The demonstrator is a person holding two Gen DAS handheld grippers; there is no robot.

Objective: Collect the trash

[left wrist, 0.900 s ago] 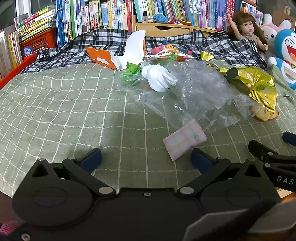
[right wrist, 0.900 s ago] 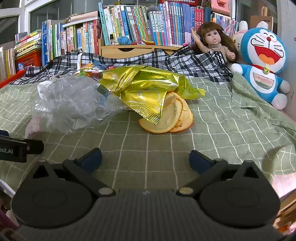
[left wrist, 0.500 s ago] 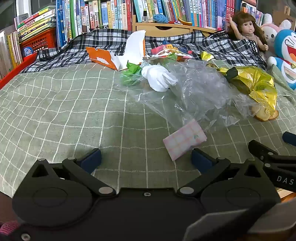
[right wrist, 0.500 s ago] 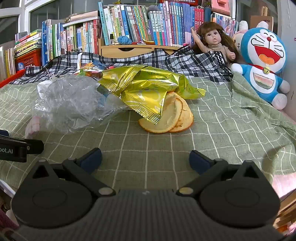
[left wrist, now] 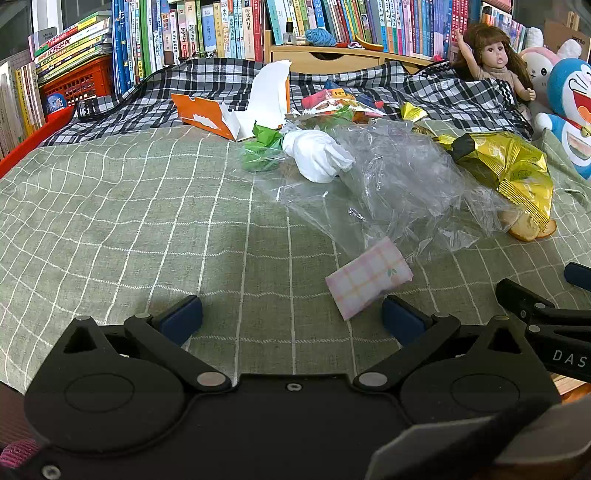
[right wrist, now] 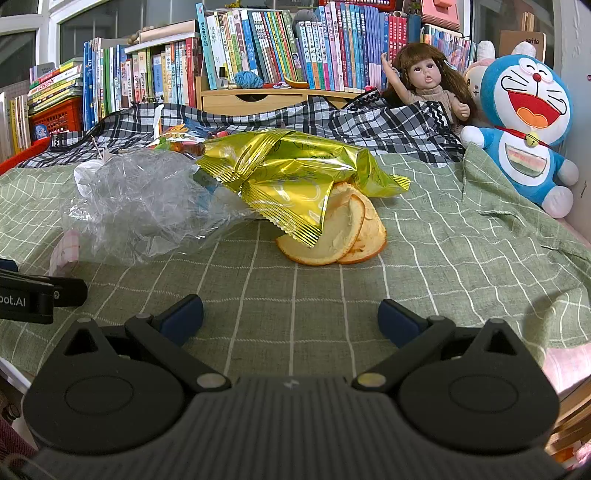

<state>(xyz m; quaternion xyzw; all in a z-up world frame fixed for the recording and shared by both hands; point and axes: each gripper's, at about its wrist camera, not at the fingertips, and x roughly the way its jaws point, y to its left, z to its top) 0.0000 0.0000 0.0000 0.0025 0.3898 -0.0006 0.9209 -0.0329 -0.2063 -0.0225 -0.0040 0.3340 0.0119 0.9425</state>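
Observation:
Trash lies scattered on a green checked bedspread. A pink checked packet lies just ahead of my left gripper, near its right finger; the jaws are open and empty. Behind it spreads a crumpled clear plastic bag, then a white tissue wad, green wrapper and a torn orange box. My right gripper is open and empty, facing orange peels under a gold snack bag, with the clear plastic bag to the left.
A black plaid blanket with colourful wrappers lies at the back. A doll and a blue plush toy sit at the right. Bookshelves and a red crate line the rear. The bed edge runs under both grippers.

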